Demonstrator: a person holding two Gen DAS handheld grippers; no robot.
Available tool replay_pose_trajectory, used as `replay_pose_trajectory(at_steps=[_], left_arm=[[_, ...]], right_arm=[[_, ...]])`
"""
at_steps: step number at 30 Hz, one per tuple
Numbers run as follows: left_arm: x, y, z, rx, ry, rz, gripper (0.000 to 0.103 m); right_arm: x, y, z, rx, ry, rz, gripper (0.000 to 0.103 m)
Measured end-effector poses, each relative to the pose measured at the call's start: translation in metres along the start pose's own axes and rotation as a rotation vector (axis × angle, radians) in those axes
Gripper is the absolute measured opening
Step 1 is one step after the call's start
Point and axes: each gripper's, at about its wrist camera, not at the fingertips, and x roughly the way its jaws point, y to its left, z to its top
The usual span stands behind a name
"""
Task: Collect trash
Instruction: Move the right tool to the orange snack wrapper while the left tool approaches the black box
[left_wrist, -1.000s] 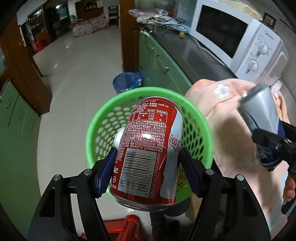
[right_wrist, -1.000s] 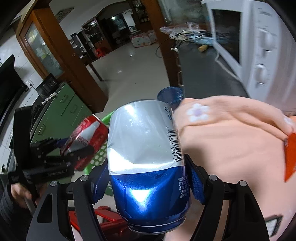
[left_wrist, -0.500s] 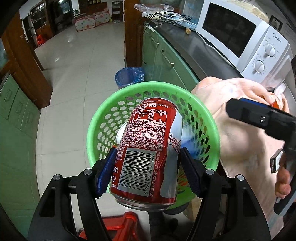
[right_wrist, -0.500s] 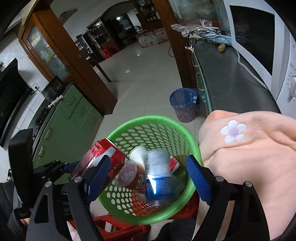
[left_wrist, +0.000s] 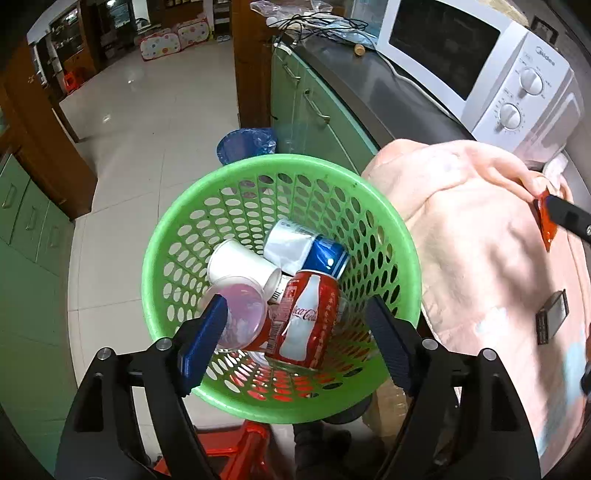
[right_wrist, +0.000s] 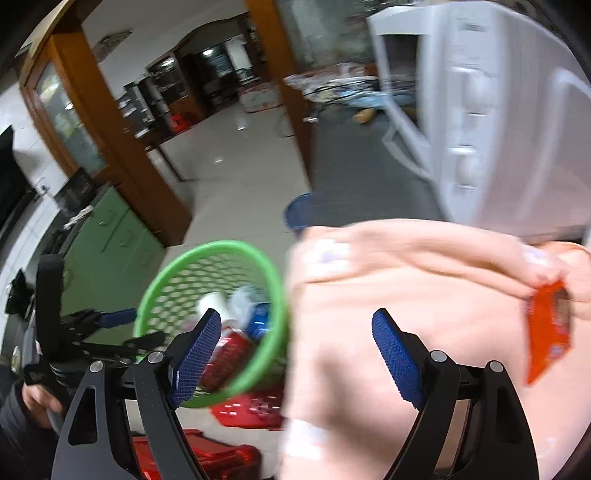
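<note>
Both cans are now released. The red can (left_wrist: 306, 317) lies in the green basket (left_wrist: 177, 229), near side, resting against the silver-blue can (left_wrist: 306, 251) just behind it and the white cups (left_wrist: 240, 266) to its left. The left gripper (left_wrist: 295, 339) hangs above the basket with its fingers (left_wrist: 205, 332) apart and nothing between them; its jaws have just been opening.

The right gripper (right_wrist: 295, 354) is also empty, fingers (right_wrist: 397, 354) spread wide, aimed over the pink cloth (right_wrist: 388, 314) on the counter (left_wrist: 388, 92), right of the basket. That view is motion-blurred.

Against a second ago: the red can was clamped in the left fingers over the basket, and the silver-blue can was clamped in the right fingers; half a second ago the silver-blue can was already falling into the basket while the red one was held.

Judgement: two pieces are collected. An orange wrapper (right_wrist: 546, 328) on the cloth's far right looks like the likely next pick, nearest the right gripper. A small dark card (left_wrist: 552, 321) also lies on the cloth.
</note>
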Motion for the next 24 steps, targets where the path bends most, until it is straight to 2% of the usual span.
replay_pose_trajectory(at_steps=[5, 10, 14, 16, 24], left_arm=[[0.002, -0.005, 0.000, 0.002, 0.013, 0.002, 0.077], [-0.004, -0.015, 0.000, 0.026, 0.003, -0.004, 0.079], [-0.010, -0.028, 0.003, 0.055, -0.008, -0.018, 0.080], [-0.013, -0.036, 0.003, 0.071, -0.013, -0.032, 0.080], [-0.022, -0.081, 0.001, 0.168, -0.021, -0.091, 0.081]], right_arm=[[-0.020, -0.068, -0.002, 0.053, -0.014, -0.140, 0.085], [-0.021, -0.133, -0.006, 0.082, 0.024, -0.256, 0.085], [-0.014, -0.163, -0.007, 0.084, 0.054, -0.290, 0.085], [-0.008, -0.175, -0.007, 0.080, 0.067, -0.280, 0.085], [0.015, -0.191, -0.004, 0.044, 0.114, -0.245, 0.084]])
